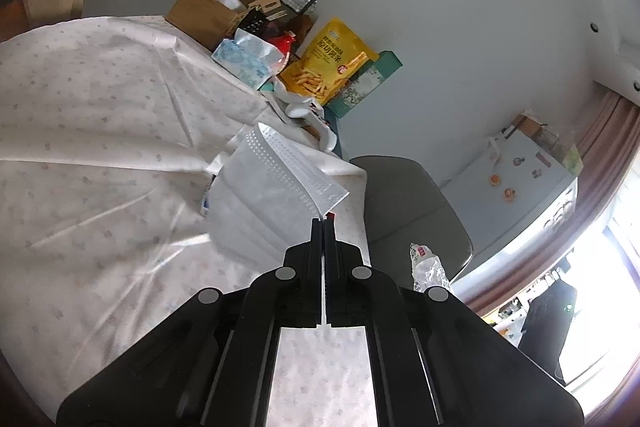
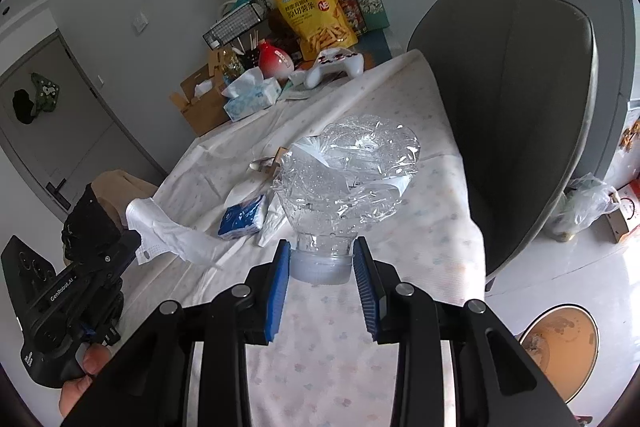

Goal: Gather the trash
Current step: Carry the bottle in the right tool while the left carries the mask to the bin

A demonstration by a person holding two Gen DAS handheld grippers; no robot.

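Observation:
My left gripper (image 1: 323,221) is shut on the corner of a white face mask (image 1: 276,167) and holds it above the table. The mask also shows in the right wrist view (image 2: 160,231), hanging from the left gripper (image 2: 132,239). My right gripper (image 2: 322,251) is shut on the capped neck of a crushed clear plastic bottle (image 2: 348,171), held over the table. The bottle shows in the left wrist view (image 1: 428,269) at lower right. A blue tissue packet (image 2: 244,217) and a clear wrapper (image 2: 272,223) lie on the tablecloth.
The table has a pale patterned cloth (image 2: 320,367). At its far end stand a cardboard box (image 2: 200,107), a tissue pack (image 2: 252,95), a yellow snack bag (image 2: 316,13) and a white game controller (image 2: 336,65). A grey chair (image 2: 516,115) stands to the right.

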